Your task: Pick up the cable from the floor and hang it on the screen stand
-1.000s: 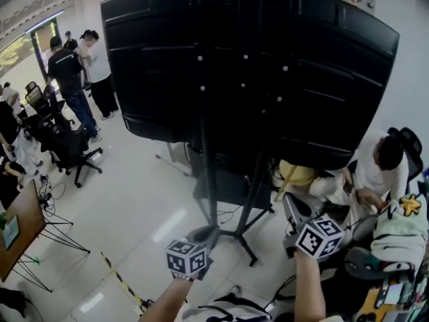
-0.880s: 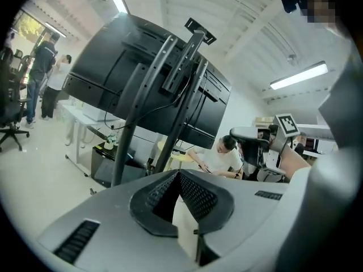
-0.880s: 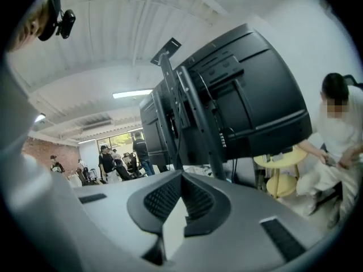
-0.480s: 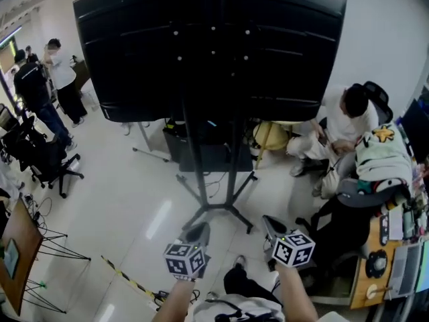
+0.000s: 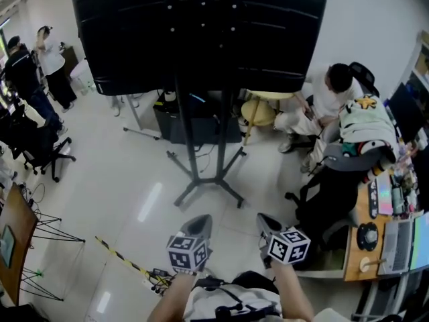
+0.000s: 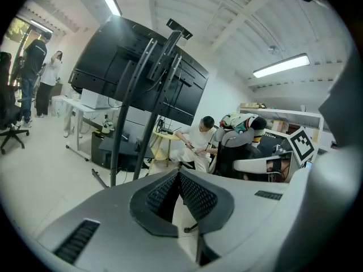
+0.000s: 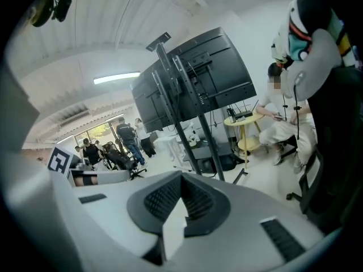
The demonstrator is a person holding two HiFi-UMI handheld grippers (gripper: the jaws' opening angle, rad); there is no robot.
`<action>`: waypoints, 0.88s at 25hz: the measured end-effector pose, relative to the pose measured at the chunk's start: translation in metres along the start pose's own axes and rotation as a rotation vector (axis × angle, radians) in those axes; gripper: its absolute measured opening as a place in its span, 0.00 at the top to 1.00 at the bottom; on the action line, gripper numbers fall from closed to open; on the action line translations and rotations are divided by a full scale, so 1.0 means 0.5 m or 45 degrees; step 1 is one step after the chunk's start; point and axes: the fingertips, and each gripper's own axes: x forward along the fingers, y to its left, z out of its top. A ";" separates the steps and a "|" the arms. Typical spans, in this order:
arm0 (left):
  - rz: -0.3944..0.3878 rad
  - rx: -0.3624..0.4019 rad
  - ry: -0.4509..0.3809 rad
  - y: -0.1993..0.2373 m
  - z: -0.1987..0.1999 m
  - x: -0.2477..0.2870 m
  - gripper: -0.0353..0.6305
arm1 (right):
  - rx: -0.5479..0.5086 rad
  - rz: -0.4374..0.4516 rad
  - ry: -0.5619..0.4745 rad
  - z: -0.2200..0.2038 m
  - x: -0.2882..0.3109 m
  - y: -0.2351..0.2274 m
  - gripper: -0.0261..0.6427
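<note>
The screen stand (image 5: 201, 173) carries a big black screen (image 5: 201, 25), seen from behind, on two dark poles with spread feet. On the floor near my left arm lies a small dark cable bundle (image 5: 158, 282) at the end of a yellow-black striped strip (image 5: 120, 257). My left gripper (image 5: 199, 224) and right gripper (image 5: 265, 223) hover side by side in front of the stand's feet, both shut with nothing in them. The left gripper view shows the shut left gripper (image 6: 178, 175) and the stand (image 6: 136, 95) beyond; the right gripper view shows the shut right gripper (image 7: 181, 180) and the stand (image 7: 184, 109).
A person (image 5: 322, 102) sits right of the stand beside a yellow round stool (image 5: 259, 110). A clothes-draped office chair (image 5: 348, 159) and a cluttered desk (image 5: 382, 227) fill the right. At left are a black chair (image 5: 40, 146), a wooden table (image 5: 15, 237), thin tripod legs (image 5: 57, 230) and standing people (image 5: 33, 66).
The head view has pulled back and swung right, so the stand sits farther off and higher in frame. Both grippers have sunk toward the bottom edge, still shut. The cable bundle has come into view.
</note>
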 end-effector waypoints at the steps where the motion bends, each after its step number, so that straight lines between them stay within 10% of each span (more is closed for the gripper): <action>1: 0.004 0.000 -0.004 -0.010 -0.006 -0.007 0.95 | -0.016 0.011 0.002 -0.004 -0.007 0.005 0.96; 22: 0.070 0.003 -0.057 -0.143 -0.050 -0.070 0.95 | -0.133 0.156 -0.019 -0.013 -0.123 0.042 0.96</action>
